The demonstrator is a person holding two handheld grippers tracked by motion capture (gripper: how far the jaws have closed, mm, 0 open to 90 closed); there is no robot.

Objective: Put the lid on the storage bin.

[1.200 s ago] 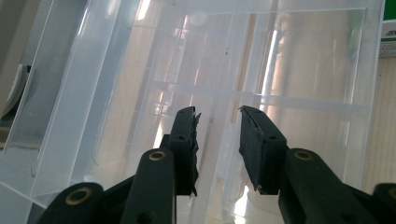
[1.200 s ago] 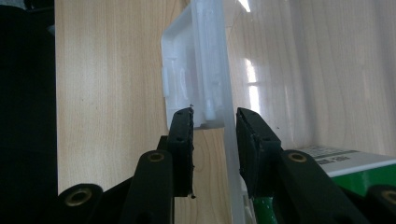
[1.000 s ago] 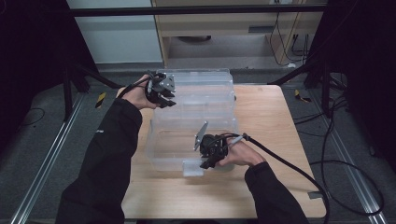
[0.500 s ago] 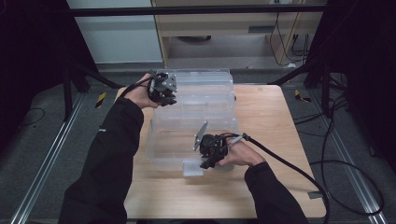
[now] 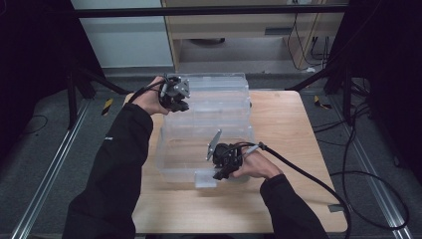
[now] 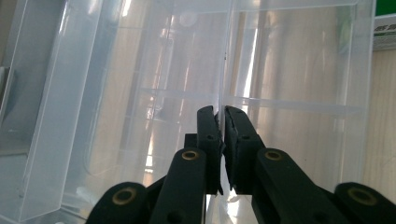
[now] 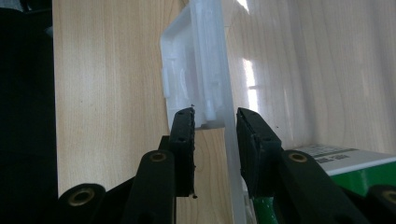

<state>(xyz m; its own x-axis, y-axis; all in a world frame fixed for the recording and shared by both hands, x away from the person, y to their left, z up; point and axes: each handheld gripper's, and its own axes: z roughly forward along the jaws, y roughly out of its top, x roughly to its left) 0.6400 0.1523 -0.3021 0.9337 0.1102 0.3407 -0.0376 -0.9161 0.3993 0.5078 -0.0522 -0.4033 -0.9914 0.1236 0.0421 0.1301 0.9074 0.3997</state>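
1. The clear plastic storage box (image 5: 206, 129) lies open on the wooden table (image 5: 293, 149). Its base sits toward your side and its hinged lid (image 5: 209, 92) lies flat on the far side, so the whole thing stretches away from you, long axis running near to far.

2. Your left gripper (image 5: 175, 94) is at the far left corner of the lid. In the left gripper view its jaws are clenched on a thin clear wall (image 6: 223, 70) with almost no gap between the pads. This grasp probably steadies the lid or readies it for swinging over the hinge.

3. Your right gripper (image 5: 222, 167) is at the near wall of the base, beside the front latch (image 5: 205, 178). In the right gripper view the jaws straddle the wall and the white latch tab (image 7: 191, 74) but stand apart from both, so this gripper is released, not gripping.

4. The latch tab points outward from the near wall, toward your edge of the table.

5. A green-and-white carton (image 7: 345, 175) shows through the clear wall in the right gripper view, inside the box as far as can be told.

6. Holding opposite ends probably keeps the light box from sliding while you work the lid.
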